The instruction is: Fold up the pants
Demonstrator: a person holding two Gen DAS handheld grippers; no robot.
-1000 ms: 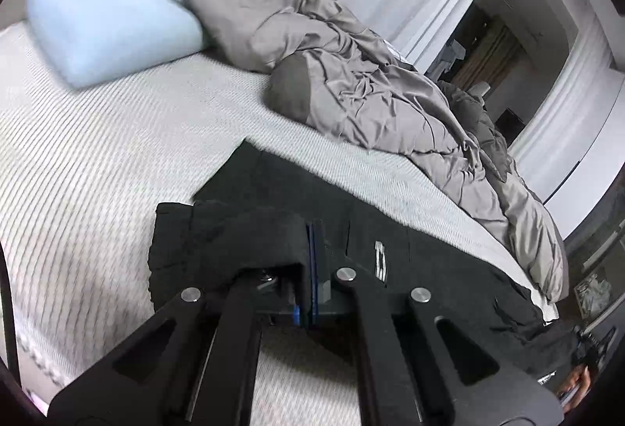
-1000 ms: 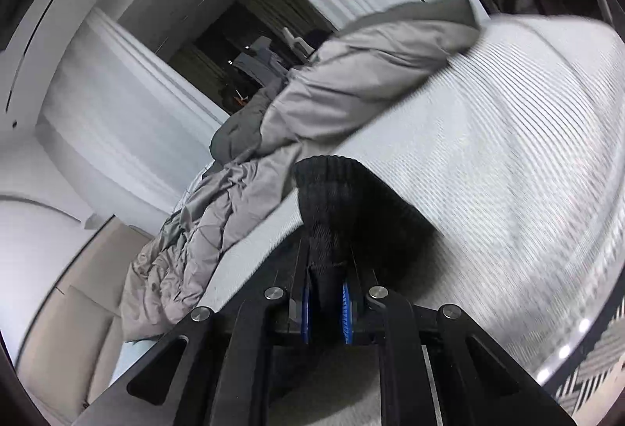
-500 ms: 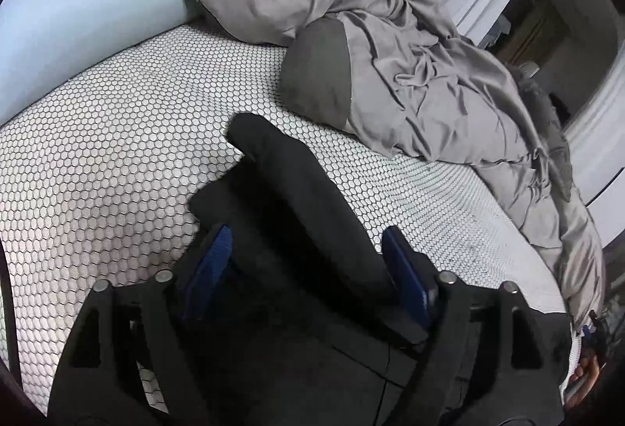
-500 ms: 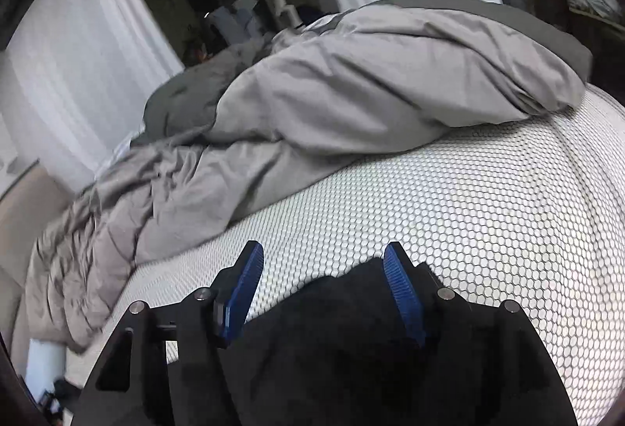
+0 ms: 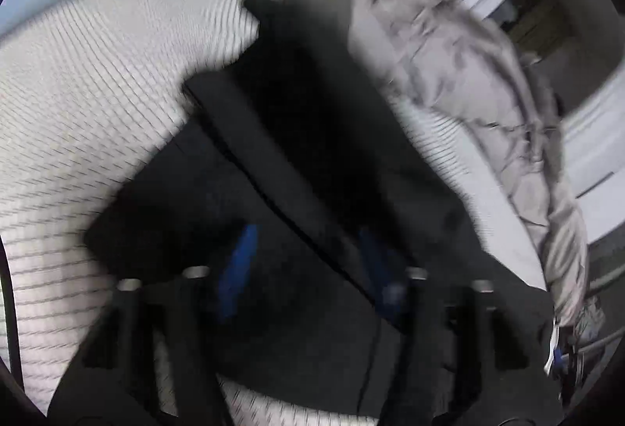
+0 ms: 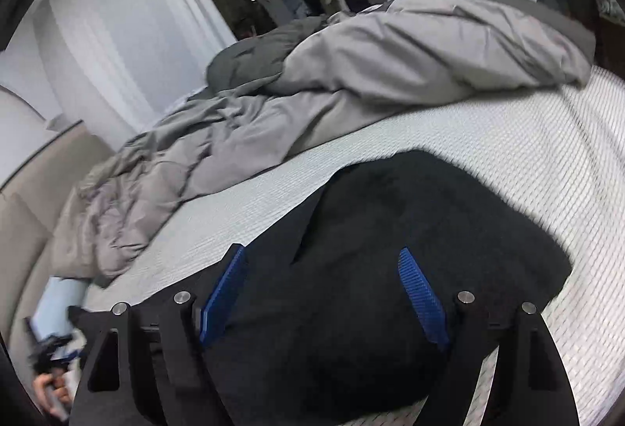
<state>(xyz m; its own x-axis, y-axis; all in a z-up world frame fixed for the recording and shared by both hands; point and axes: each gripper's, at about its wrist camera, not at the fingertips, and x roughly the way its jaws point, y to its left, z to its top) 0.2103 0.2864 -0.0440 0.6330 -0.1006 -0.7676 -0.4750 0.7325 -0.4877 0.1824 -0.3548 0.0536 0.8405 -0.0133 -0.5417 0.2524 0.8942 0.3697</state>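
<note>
We just let go: right claw [image 6: 320,293] jaws have been opening, left claw [image 5: 304,265] closing partway, both apart, gripping nothing. Pants [image 6: 410,250] lie folded mid-bed [image 6: 547,160], beside duvet [image 6: 390,74]. Fold laid; smooth next.

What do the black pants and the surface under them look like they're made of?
Pants: soft matte black fabric, probably knit or fleece; it drapes in thick rounded folds without shine. Bed surface: pale woven or mesh textile, judging by its fine repeating grid texture; blur hides the exact weave.
</note>
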